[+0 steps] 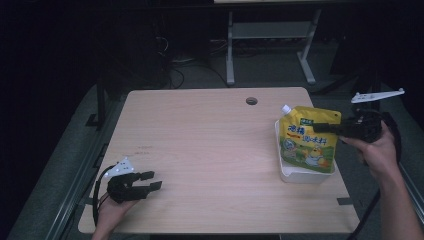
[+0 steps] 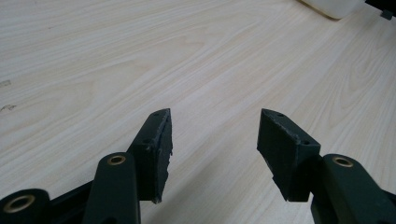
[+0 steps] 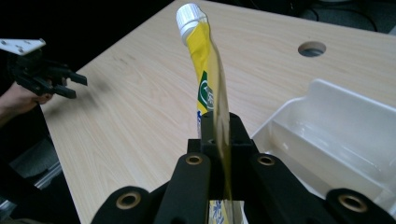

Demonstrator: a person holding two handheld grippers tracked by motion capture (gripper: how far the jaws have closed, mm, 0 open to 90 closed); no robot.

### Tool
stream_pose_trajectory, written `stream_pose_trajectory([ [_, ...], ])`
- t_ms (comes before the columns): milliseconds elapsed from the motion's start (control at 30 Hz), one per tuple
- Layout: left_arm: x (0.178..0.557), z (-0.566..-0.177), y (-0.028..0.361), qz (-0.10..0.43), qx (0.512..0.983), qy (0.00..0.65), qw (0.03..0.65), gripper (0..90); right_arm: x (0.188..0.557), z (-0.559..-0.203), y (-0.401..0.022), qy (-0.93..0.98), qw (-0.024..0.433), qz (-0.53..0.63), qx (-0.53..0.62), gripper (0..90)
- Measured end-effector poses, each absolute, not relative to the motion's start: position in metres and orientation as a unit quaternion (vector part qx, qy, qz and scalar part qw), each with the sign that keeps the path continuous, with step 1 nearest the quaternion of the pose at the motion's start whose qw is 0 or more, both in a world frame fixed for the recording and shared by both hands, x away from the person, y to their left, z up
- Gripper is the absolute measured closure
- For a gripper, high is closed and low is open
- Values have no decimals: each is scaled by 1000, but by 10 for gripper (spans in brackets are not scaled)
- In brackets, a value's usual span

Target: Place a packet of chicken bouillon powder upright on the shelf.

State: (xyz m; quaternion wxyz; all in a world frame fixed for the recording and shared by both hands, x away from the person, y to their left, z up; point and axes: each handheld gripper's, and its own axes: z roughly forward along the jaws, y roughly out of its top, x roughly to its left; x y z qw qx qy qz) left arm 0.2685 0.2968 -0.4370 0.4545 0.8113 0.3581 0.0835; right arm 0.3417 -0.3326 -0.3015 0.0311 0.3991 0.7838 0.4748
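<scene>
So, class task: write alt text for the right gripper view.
The right gripper is shut on a yellow pouch with a white cap, held edge-on above a wooden table. A white tray sits alongside; the left gripper is farther off.

The worktop [image 1: 200,145] is pale wood-grain laminate, smooth with a soft sheen. The pouch [image 1: 306,142] is glossy yellow printed plastic film, thin enough to show light through its edge in the right gripper view, with a white ribbed plastic cap [image 3: 189,17]. The tray [image 3: 336,135] is smooth, shiny white plastic. The left hand-held gripper [image 2: 215,154] is matt black plastic with brass-coloured metal rivets; its pads [image 2: 164,149] look rough and chipped along the edges.
</scene>
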Motion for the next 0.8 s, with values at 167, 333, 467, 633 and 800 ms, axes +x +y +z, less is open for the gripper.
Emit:
stream_pose_trajectory([
  [167,268,-437,297,85,810,359,455,448,340,-310,-332,782,26,475,402,887],
  [333,269,-438,299,82,809,362,455,449,340,-314,-329,785,24,471,401,886],
  [467,268,-437,300,84,809,362,455,449,339,-318,-328,785,22,471,402,881],
  [633,268,-438,301,83,812,361,451,449,338,-325,-329,783,19,469,408,869],
  [800,270,-440,301,82,814,364,445,448,337,-329,-332,779,17,472,413,868],
])
